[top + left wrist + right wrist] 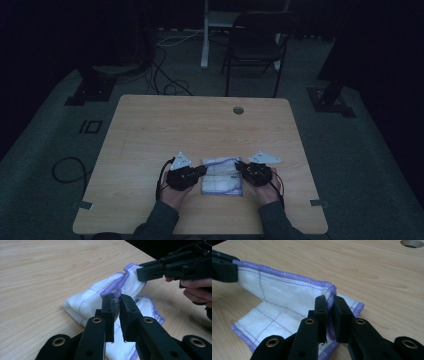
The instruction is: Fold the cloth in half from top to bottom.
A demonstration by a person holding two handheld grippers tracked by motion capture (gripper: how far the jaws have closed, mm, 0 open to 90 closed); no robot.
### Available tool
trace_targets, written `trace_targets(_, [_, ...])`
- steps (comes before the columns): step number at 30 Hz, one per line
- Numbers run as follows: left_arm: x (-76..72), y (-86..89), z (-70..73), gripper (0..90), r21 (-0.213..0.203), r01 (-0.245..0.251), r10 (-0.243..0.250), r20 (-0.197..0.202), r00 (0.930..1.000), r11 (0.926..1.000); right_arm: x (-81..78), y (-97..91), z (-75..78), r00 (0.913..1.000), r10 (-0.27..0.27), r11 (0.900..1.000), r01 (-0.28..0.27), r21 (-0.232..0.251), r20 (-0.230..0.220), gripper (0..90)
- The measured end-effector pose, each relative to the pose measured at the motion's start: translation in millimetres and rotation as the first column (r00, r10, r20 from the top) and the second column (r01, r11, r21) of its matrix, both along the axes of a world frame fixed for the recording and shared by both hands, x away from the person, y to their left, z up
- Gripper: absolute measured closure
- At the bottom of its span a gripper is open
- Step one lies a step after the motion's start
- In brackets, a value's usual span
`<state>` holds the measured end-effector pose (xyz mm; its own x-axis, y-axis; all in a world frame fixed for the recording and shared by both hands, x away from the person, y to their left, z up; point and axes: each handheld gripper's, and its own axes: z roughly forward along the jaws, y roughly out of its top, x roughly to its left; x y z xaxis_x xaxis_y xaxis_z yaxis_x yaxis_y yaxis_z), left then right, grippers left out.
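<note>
Cloth (287, 290) edge between both claws

A light wooden table (150, 130) bears a folded white cloth (221, 176) with purple edging.

No legible text — only a blurred mark on the cloth (136, 300)

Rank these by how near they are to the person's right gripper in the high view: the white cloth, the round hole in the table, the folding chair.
From the right gripper:
1. White cloth, right at its jaws, near the table's front edge.
2. Round hole, farther back near the table's far edge.
3. Folding chair, on the floor beyond the table.
</note>
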<state>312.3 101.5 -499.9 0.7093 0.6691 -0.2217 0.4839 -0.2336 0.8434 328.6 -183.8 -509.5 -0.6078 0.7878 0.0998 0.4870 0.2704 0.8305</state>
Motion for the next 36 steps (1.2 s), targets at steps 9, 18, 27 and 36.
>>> trace_targets(9, [5.1, 7.7, 10.6, 82.0, -0.012, -0.033, 0.034, 0.027, 0.9991, 0.9994, -5.3, 1.4, -4.9, 0.9999, 0.013, 0.9998, -0.013, -0.012, -0.006, 82.8])
trace_targets(18, [22.2, 5.2, 0.7, 82.0, 0.016, -0.047, 0.047, -0.007, 0.9989, 0.9988, -7.9, 1.6, -7.7, 0.9998, 0.014, 0.9998, -0.014, -0.014, -0.012, 82.1])
trace_targets(27, [23.8, -9.9, -13.5, 82.0, 0.052, 0.001, 0.001, -0.041, 0.9992, 0.9987, -10.0, -1.5, -9.4, 0.9998, 0.015, 0.9999, -0.015, -0.005, -0.015, 76.8])
trace_targets(36, [11.9, -18.4, -19.9, 81.4, 0.069, 0.042, -0.039, -0.048, 0.9981, 0.9967, -12.3, -4.9, -8.3, 0.9999, 0.003, 1.0000, -0.003, 0.005, -0.011, 62.7])
